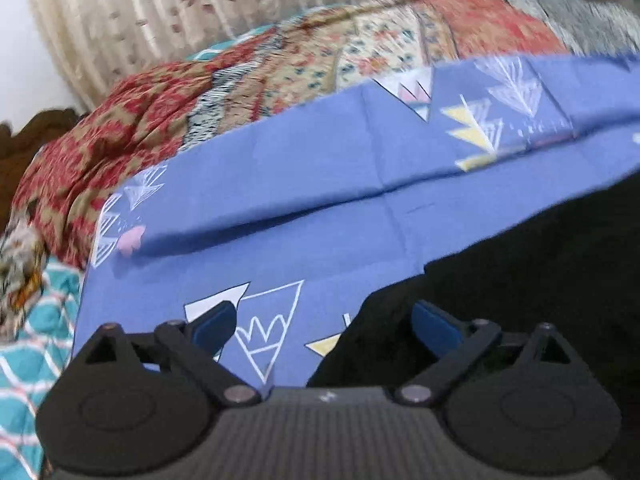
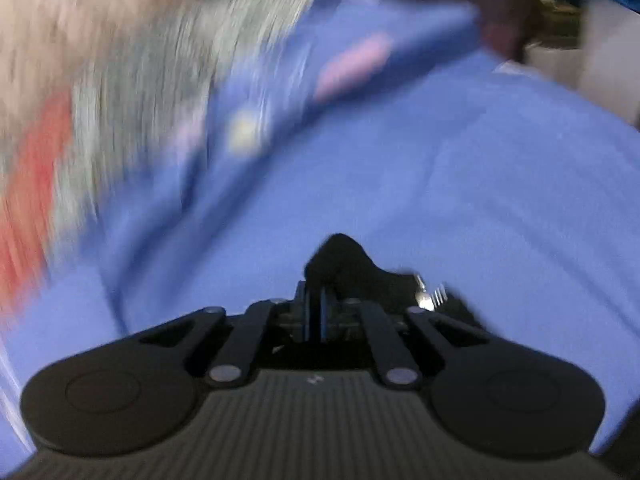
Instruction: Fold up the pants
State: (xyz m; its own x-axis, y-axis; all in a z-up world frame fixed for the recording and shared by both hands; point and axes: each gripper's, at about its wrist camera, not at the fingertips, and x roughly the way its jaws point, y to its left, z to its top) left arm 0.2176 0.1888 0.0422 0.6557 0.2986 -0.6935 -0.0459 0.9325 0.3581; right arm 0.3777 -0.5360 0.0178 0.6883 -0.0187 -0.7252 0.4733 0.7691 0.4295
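Black pants (image 1: 520,272) lie at four o'clock on the blue sheet (image 1: 320,168); left gripper (image 1: 324,322) gapes wide, right gripper (image 2: 316,300) pinches a zipper-end corner, probably mid-fold; next, carry it across

blue patterned bedsheet (image 1: 320,208), patchwork quilt (image 1: 280,72), pale curtain (image 1: 160,8) behind.

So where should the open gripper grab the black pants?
Probably the pants' near edge lying on the blue sheet, coming from above, one finger each side. The left gripper is open and already straddles it. The edge looks thin and flat.
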